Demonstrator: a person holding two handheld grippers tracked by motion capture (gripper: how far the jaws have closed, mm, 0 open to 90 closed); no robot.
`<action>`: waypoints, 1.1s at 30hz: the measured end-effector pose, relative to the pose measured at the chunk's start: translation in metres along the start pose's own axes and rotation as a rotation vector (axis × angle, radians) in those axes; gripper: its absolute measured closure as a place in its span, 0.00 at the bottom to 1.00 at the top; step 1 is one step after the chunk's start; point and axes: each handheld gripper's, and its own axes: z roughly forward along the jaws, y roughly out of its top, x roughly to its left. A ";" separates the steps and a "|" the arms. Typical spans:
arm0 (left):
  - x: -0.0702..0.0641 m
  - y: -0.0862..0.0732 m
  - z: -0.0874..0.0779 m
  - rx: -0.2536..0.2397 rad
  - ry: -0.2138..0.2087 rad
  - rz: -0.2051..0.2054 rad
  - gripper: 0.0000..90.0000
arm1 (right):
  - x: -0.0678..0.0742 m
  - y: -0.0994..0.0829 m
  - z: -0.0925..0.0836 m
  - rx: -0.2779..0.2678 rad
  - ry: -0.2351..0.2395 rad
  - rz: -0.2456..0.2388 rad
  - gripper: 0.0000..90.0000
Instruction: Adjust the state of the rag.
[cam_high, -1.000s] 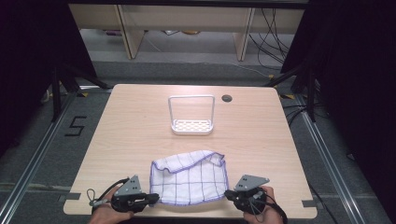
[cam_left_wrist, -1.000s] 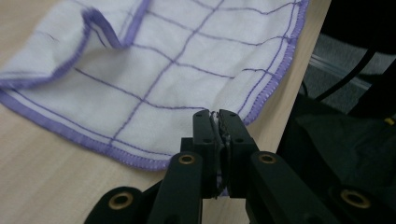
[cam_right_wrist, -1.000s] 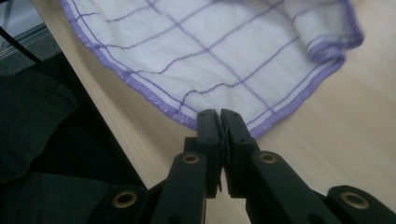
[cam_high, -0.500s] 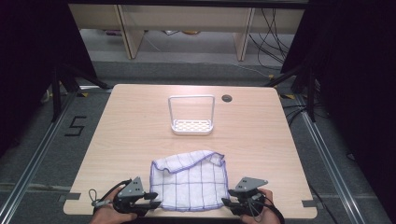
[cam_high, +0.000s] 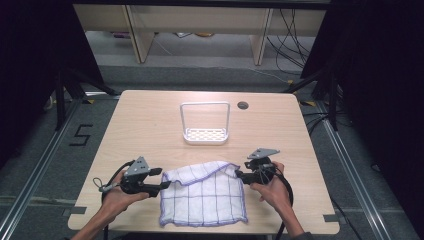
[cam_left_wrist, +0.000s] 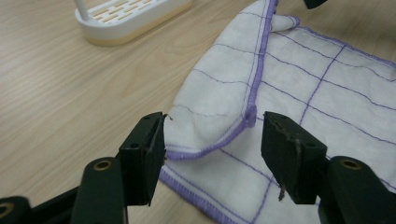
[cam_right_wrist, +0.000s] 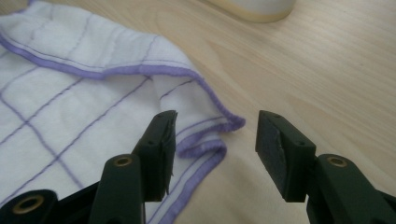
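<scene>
A white cloth (cam_high: 205, 192) with a purple grid and purple hem lies flat at the front middle of the table. My left gripper (cam_high: 162, 185) is at the cloth's left edge, near its far left corner. Its jaws have just been opening. In the left gripper view, a folded hem of the cloth (cam_left_wrist: 303, 79) lies between the open left gripper (cam_left_wrist: 212, 135), untouched by the pads. My right gripper (cam_high: 239, 174) is at the far right corner and has also just been opening. In the right gripper view, the cloth (cam_right_wrist: 70, 93) has its corner between the open right gripper (cam_right_wrist: 217, 135).
A white wire rack (cam_high: 205, 134) with a slotted base stands at the table's middle, beyond the cloth, and its base shows as the rack (cam_left_wrist: 126, 18) in the left gripper view. A cable hole (cam_high: 243, 105) sits behind it. The table's front edge (cam_high: 200, 231) is close to the cloth.
Both grippers were at the cloth's near corners; now they stand open and have moved away from the person along the cloth's sides to its far corners. The cloth lies spread out.
</scene>
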 end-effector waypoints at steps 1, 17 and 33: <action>0.000 0.000 0.000 0.000 0.000 0.000 0.42 | -0.002 0.003 0.005 0.011 0.005 -0.002 0.54; -0.002 0.016 0.035 0.097 -0.057 0.133 0.95 | -0.012 0.011 0.019 0.018 0.071 -0.020 1.00; 0.038 0.033 0.024 -0.028 0.001 0.002 0.96 | -0.021 0.035 0.009 0.029 0.074 -0.047 0.77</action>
